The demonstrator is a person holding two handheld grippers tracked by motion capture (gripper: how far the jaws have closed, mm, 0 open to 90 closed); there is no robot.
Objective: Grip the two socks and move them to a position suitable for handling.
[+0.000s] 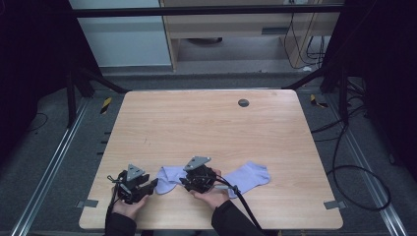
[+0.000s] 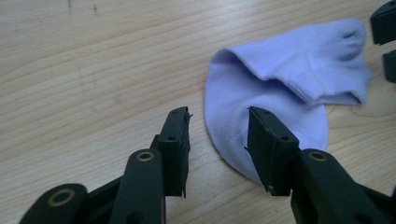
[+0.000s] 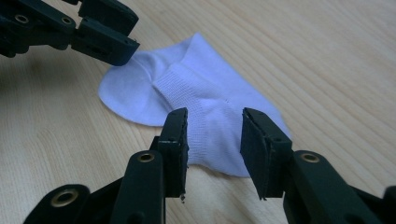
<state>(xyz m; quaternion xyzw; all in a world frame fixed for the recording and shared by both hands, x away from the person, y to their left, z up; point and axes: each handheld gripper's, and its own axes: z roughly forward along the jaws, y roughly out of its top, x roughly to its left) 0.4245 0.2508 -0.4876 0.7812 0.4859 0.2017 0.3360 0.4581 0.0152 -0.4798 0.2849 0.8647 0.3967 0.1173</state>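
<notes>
A lilac ankle sock (image 1: 167,177) lies flat near the table's front edge, between my two grippers. My left gripper (image 1: 151,186) is at its left end, open. In the left gripper view the rounded end of the sock (image 2: 280,79) lies at the open jaws of the left gripper (image 2: 218,126), partly under the right jaw. My right gripper (image 1: 184,183) is at the sock's right end, open. In the right gripper view the ribbed cuff of the sock (image 3: 205,100) runs between the jaws of the right gripper (image 3: 215,128), and the left gripper (image 3: 100,30) hovers at the far end.
A second lilac sock (image 1: 251,176) lies to the right of my right hand. The wooden table (image 1: 206,128) has a dark round cap (image 1: 243,103) near its far edge. A black cable (image 1: 243,201) trails from the right gripper.
</notes>
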